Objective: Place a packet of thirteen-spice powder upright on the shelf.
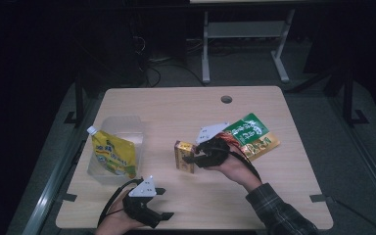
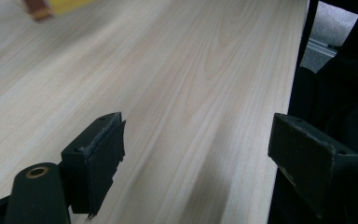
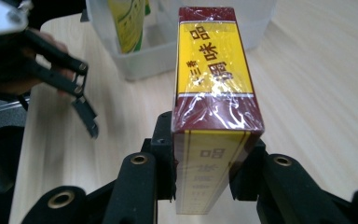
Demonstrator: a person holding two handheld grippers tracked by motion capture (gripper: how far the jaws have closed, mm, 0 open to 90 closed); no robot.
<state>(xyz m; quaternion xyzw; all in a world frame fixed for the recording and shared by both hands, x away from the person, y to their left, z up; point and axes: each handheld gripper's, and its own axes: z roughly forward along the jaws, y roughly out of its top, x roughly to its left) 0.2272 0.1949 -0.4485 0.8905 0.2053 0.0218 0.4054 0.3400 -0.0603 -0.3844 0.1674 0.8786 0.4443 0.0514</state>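
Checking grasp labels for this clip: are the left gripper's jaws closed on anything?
No: in the left gripper view the left gripper has its jaws wide apart, with bare wooden table between them.

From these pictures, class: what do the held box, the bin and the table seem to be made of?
Box: probably cardboard under glossy clear film; wrinkles and glare show.
Bin: translucent plastic, its contents showing through.
Table: pale wood or wood-look laminate, matte, with grain lines.

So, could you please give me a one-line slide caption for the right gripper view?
Right gripper clamps a red-and-yellow wrapped box, pointed toward a clear plastic bin on the table.
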